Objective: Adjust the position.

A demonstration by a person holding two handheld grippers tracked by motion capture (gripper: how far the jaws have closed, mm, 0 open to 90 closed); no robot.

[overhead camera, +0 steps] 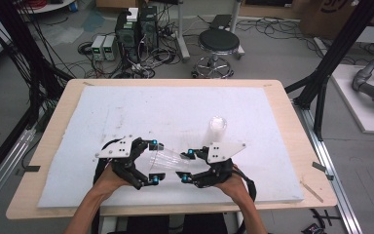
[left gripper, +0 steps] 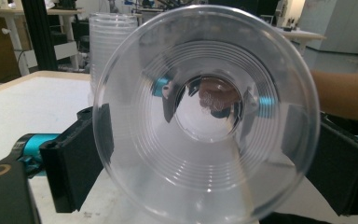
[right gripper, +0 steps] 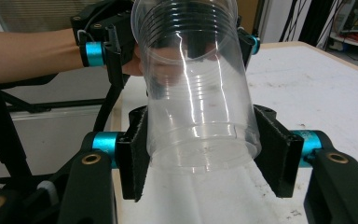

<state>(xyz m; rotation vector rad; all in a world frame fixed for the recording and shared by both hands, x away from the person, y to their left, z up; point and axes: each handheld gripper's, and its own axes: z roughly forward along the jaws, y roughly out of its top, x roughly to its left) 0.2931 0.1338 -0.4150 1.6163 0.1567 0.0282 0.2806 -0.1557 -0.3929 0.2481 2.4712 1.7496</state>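
Note:
A clear plastic cup [overhead camera: 168, 158] lies on its side just above the white mat, held between my two grippers. My left gripper [overhead camera: 154, 162] is shut on its wide rim end; the left gripper view looks straight into the cup's open mouth [left gripper: 205, 116], with a black jaw pressed against each side. My right gripper [overhead camera: 187, 166] is shut on the narrow base end, and its jaws flank the cup's base [right gripper: 196, 140]. The left gripper [right gripper: 182, 44] also appears farther off in the right gripper view. A stack of clear cups [overhead camera: 217, 127] stands upright just behind the right gripper.
A white mat [overhead camera: 175, 102] covers most of the wooden table [overhead camera: 297, 146]. Beyond the far edge, a black stool [overhead camera: 218, 44], computer cases [overhead camera: 136, 29] and cables sit on the floor. Black frame posts rise at both sides.

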